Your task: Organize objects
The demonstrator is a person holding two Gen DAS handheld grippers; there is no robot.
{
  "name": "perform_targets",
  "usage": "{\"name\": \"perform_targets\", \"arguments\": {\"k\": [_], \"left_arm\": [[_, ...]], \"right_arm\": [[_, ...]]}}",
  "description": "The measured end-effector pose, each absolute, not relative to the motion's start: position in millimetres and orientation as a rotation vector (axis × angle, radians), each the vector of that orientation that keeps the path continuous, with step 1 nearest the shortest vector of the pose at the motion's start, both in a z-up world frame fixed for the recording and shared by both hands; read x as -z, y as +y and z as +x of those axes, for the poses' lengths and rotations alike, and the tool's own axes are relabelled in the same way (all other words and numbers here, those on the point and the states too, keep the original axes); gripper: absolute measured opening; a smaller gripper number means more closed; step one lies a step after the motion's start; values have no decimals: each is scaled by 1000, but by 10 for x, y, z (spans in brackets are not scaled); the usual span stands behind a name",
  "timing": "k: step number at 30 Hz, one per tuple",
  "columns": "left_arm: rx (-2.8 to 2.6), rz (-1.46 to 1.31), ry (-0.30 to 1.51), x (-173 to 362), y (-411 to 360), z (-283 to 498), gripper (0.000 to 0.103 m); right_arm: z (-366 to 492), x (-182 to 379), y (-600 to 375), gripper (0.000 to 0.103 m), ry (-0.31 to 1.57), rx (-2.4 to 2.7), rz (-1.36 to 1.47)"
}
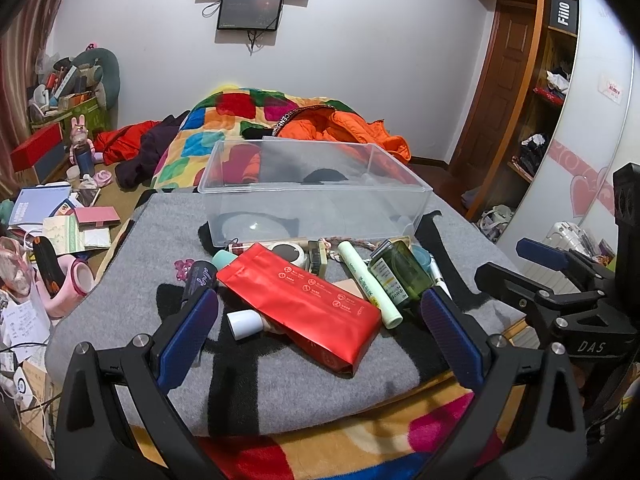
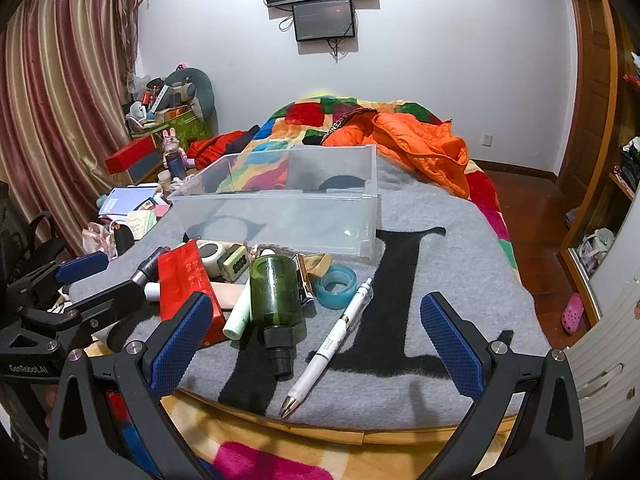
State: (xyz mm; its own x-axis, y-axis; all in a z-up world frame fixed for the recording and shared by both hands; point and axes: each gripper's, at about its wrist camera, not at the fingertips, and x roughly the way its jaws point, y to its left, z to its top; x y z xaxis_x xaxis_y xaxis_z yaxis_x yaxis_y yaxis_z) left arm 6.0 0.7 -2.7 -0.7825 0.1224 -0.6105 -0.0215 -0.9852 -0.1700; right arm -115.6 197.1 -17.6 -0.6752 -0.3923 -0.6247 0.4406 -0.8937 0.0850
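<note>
**Both tools hung open over a heap of small things on the bed**

On the far left, the bedside floor (image 1: pixel 120 196) was strewn with booklets and boxes. The left tool (image 1: pixel 320 316) hovered near the front edge of a grey blanket (image 1: pixel 280 380) with large black letters, spread on the bed. Its blue-padded fingers (image 1: pixel 188 332) stood wide apart and held nothing; the red foil pouch (image 1: pixel 300 304) lay on the blanket between and just beyond them. A white cap (image 1: pixel 244 323) poked out beside the pouch's left edge, and a dark tube (image 1: pixel 198 278) lay a little farther back on the left.

To the right of the pouch lay a pale green tube (image 1: pixel 368 288), touching the pouch's right end, and beside it a green bottle (image 1: pixel 396 276) on its side. In the right wrist view the bottle's black nozzle pointed toward the near edge. Right of it sat a blue tape roll (image 2: pixel 335 286), and a white pen (image 2: pixel 332 344) lay slanted, its metal tip nearest the camera.

Behind the heap stood a clear plastic bin (image 1: pixel 316 196), empty-looking, with its near wall just behind the far row of items.

The right tool (image 2: pixel 316 336) hung open as well, gripping nothing, with the bottle and the pen on the blanket between its spread fingers (image 2: pixel 452 344). Farther right an orange jacket (image 2: pixel 424 148) lay crumpled on the colourful quilt.
</note>
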Motion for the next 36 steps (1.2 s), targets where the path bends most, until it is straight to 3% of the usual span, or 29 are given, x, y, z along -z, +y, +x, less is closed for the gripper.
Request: {"name": "perform_targets", "arguments": {"k": [33, 36], "left_arm": [[-2903, -1065, -329, 227, -402, -72, 103], [-2910, -1104, -346, 322, -518, -95, 95]], "right_arm": [[-1368, 311, 1996, 103, 63, 2524, 958], [-1459, 374, 2069, 102, 33, 2539, 983]]}}
